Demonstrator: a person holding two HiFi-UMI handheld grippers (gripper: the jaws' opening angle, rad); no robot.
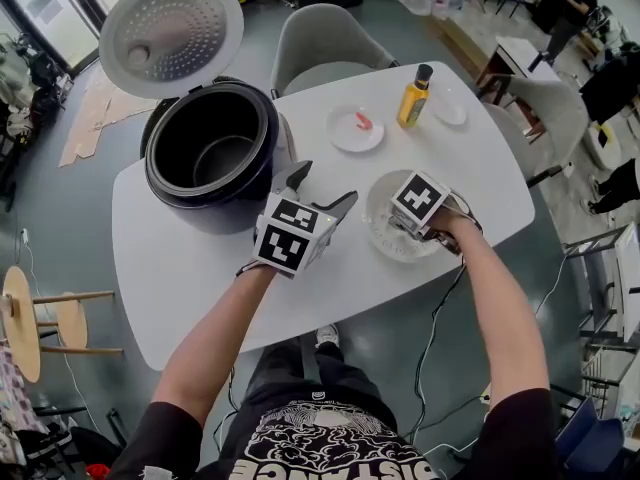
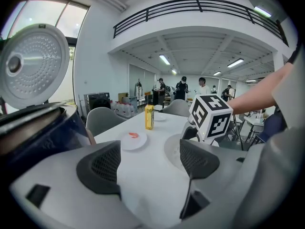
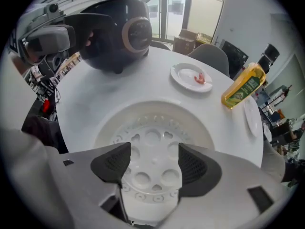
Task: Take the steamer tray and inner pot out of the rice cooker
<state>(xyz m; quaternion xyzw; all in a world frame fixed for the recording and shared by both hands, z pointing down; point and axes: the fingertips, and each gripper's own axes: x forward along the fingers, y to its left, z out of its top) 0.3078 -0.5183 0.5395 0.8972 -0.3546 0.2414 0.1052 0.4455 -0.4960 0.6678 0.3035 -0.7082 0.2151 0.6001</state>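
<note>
**Inspector A:** We find the right hand-held gripper (image 3: 151, 162) pointing down over the steamer tray (image 3: 143, 116), jaws wide and pads clear of it. The tray lies flat on the worktop (image 1: 180, 268), out of the rice cooker (image 1: 215, 206). We judge that half done.

**Inspector B:** The left hand-held gripper (image 2: 148, 163), wide and empty, angles beside the rice cooker. The inner pot (image 1: 210, 153) sits inside and the lid (image 1: 172, 33) is raised, so we judge nothing bars it. The saucer (image 1: 355, 128) and bottle (image 1: 414, 98) stand farther off.

White table (image 1: 190, 298) carrying small items.
A yellow bottle (image 1: 414, 97) is standing at the far right, between a white plate (image 1: 345, 138) carrying a red morsel (image 1: 363, 121) and a second plate (image 1: 450, 108). A grey chair (image 1: 320, 48) is sitting beyond.
</note>
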